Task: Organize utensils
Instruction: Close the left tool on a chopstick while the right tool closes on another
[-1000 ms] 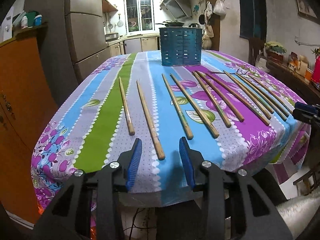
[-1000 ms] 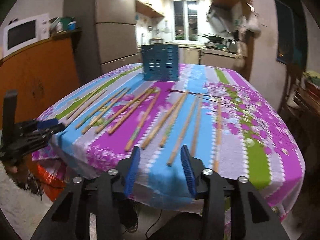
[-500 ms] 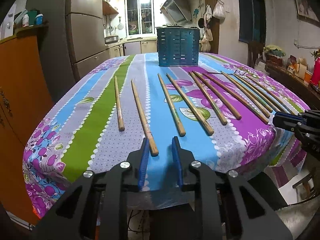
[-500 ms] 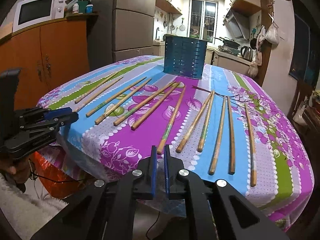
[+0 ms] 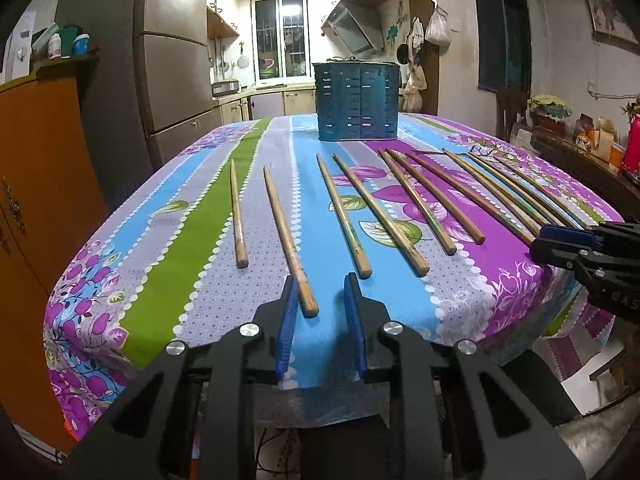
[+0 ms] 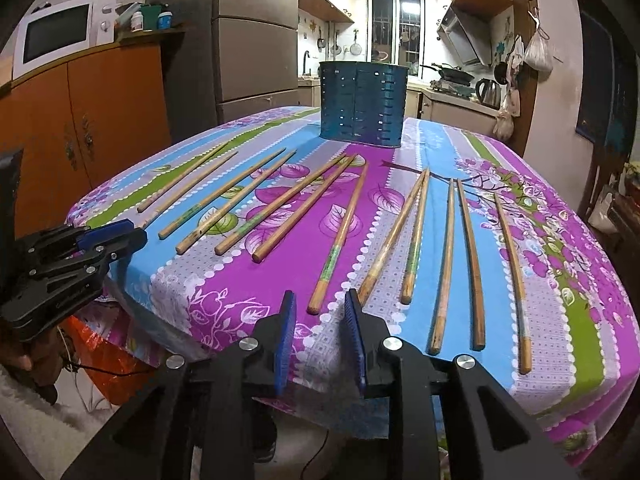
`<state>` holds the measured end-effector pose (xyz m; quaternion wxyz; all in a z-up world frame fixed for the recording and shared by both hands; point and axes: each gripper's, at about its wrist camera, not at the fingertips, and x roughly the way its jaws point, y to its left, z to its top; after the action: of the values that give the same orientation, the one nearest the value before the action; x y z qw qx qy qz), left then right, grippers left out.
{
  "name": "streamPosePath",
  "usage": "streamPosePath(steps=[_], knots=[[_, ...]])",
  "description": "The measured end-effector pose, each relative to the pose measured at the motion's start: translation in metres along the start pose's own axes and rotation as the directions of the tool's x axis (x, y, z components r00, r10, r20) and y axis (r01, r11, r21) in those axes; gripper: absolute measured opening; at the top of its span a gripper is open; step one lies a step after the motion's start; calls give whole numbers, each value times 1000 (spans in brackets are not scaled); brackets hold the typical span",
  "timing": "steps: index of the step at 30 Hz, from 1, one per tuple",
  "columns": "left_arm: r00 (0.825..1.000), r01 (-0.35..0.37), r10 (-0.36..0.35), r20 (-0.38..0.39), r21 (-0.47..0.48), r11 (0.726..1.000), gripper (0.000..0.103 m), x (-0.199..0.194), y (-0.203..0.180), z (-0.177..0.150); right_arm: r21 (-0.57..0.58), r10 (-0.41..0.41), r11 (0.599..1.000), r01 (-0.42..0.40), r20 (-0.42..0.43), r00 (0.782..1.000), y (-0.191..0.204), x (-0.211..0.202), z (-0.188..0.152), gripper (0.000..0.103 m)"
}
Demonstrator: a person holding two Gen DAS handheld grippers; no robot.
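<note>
Several wooden chopsticks lie side by side on the striped floral tablecloth (image 5: pixel 180 264), pointing toward a blue slotted utensil holder (image 5: pixel 356 100) at the far end, also in the right wrist view (image 6: pixel 362 106). My left gripper (image 5: pixel 320 292) is open at the table's near edge, its jaws either side of the thick end of one chopstick (image 5: pixel 288 236). My right gripper (image 6: pixel 320 308) is open at the near edge, just short of the end of another chopstick (image 6: pixel 340 240). Each gripper shows in the other's view, left (image 6: pixel 108 238) and right (image 5: pixel 568 240).
An orange cabinet (image 6: pixel 92 116) with a microwave (image 6: pixel 60 30) stands left of the table. A tall fridge (image 5: pixel 176 80) stands behind it. The kitchen counter with a kettle (image 6: pixel 488 94) is at the back. A side shelf (image 5: pixel 580 160) with items is on the right.
Both grippers narrowed half a second ago, the right almost shut, and have opened again. Both have moved closer to the table edge and the chopstick ends.
</note>
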<state>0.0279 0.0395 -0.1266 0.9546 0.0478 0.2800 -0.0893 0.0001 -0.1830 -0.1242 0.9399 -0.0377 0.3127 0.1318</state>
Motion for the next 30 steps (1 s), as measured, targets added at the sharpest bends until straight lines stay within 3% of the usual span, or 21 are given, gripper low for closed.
streamPosePath(steps=[17, 19, 22, 30], knots=[[1000, -12, 13, 23, -24, 1000, 22, -3, 1, -6, 10, 21, 1000, -21, 24, 999, 6, 1, -3, 10], [1000, -10, 11, 19, -31, 999, 20, -3, 2, -6, 20, 26, 999, -27, 29, 999, 5, 1, -3, 10], [1000, -11, 11, 12, -41, 999, 8, -1, 6, -4, 25, 24, 999, -25, 34, 999, 5, 1, -3, 9], [1000, 9, -8, 17, -61, 998, 5, -4, 13, -6, 18, 30, 999, -31, 67, 997, 8, -9, -1, 8]])
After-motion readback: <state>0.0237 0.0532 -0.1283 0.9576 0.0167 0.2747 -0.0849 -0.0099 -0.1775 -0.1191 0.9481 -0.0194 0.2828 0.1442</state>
